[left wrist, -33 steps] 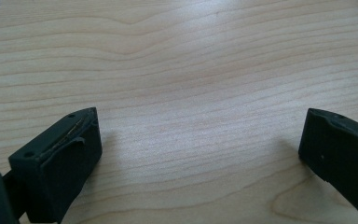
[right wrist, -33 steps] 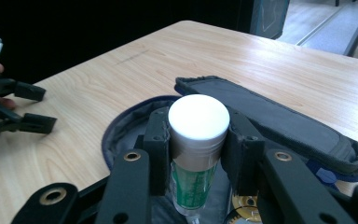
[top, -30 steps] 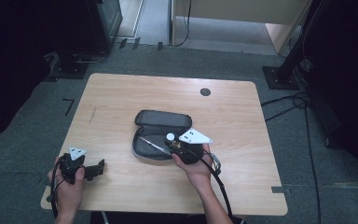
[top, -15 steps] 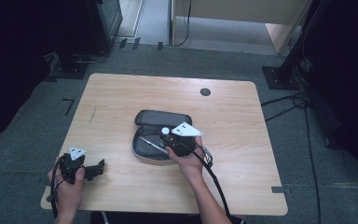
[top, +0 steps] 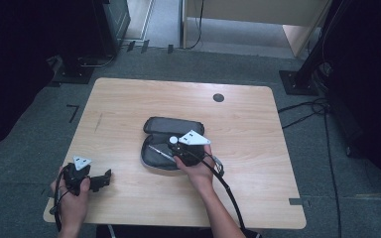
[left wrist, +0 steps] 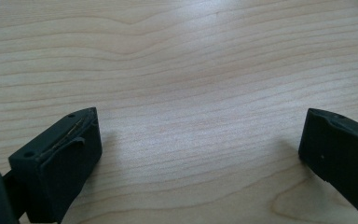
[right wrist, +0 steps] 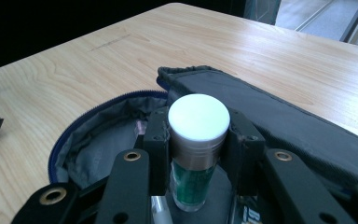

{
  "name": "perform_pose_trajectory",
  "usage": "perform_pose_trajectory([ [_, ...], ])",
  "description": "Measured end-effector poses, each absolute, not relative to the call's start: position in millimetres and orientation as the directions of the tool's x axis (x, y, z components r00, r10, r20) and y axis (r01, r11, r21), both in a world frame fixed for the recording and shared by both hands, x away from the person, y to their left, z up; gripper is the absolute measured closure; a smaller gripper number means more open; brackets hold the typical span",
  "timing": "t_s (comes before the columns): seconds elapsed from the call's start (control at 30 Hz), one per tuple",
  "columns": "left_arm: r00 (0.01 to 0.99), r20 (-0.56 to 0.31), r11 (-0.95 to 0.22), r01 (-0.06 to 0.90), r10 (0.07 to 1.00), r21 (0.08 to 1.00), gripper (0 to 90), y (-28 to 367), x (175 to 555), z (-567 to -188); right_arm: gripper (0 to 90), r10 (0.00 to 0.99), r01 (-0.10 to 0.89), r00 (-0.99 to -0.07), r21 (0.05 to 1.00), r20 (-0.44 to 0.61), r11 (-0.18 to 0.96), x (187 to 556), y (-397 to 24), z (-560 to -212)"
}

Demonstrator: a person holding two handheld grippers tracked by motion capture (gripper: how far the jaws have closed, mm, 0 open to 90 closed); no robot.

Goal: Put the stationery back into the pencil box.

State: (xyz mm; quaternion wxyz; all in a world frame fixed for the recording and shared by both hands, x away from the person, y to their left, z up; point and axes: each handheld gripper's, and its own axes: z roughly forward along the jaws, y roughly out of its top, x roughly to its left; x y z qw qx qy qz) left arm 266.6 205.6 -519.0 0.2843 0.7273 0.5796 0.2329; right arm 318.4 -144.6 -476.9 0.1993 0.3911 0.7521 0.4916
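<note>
A dark zip pouch (top: 164, 125) lies open near the middle of the wooden table (top: 129, 104). My right gripper (top: 177, 147) hovers over its open lower half, shut on a small bottle (right wrist: 198, 122) with a white cap and green contents. The bottle stands upright between the pads, just above the grey lining of the pouch (right wrist: 279, 122). A thin silvery stick (top: 157, 150) lies inside the pouch. My left gripper (top: 105, 178) rests at the table's front left, far from the pouch. In the left gripper view its jaws (left wrist: 200, 140) stand wide apart over bare wood.
A round black grommet (top: 219, 97) sits in the tabletop at the back right. The right gripper's cable (top: 229, 194) trails over the front edge. Dark stands and cables surround the table on the floor.
The right gripper, with the bottle in it, has moved left and a little down, from the pouch's right edge to over its open half. The left gripper has stayed put.
</note>
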Motion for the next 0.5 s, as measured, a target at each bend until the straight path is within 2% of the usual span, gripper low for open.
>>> perform_pose_trajectory([
  [0.5, 0.219, 0.009, -0.166, 0.711, 0.976, 0.684, 0.0, 205.6, 266.6, -519.1, 65.4, 0.773, 0.454, -0.613, 0.874, 0.163, 0.176, 293.2, -178.3, -485.0],
])
